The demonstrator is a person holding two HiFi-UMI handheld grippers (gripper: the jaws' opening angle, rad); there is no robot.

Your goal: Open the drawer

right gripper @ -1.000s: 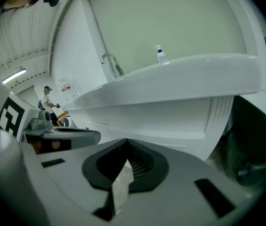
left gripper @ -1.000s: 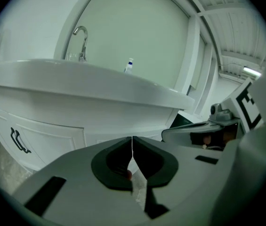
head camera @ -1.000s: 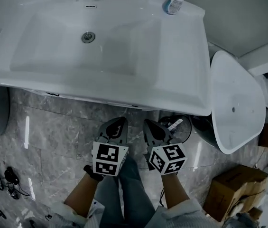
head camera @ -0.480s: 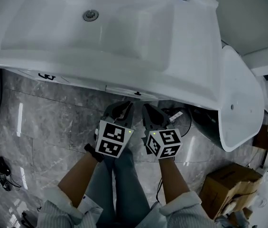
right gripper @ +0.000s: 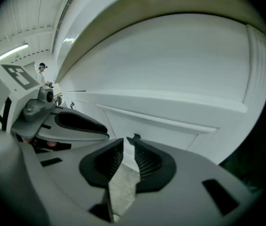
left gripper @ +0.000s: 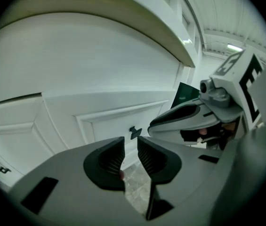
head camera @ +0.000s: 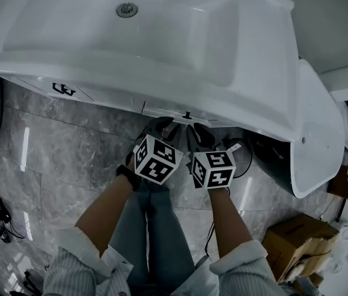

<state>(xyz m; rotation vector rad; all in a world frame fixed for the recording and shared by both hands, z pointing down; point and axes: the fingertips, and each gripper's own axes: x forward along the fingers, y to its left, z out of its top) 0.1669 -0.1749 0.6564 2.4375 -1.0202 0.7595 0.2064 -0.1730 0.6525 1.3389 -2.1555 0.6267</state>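
Approaching stage only: the drawer sits under the basin, and in both gripper views its white panelled front appears flush with the cabinet face, so I judge it closed and the opening not yet begun. Its small dark knob shows just above centre in the left gripper view and just beyond the jaw tips in the right gripper view; in the head view it lies at centre frame, right under the basin's front edge. The left gripper has its jaws narrowly parted and holds nothing, with the grey marble floor visible through the gap. The right gripper is likewise narrowly parted and empty; its tips line up close below the knob, though contact cannot be confirmed. Both tools sit side by side at centre of the head view, pointed at the drawer front. Done: both tools are brought up to the knob. Left, in my judgement: closing a pair of jaws on the knob and then the whole pull outward.
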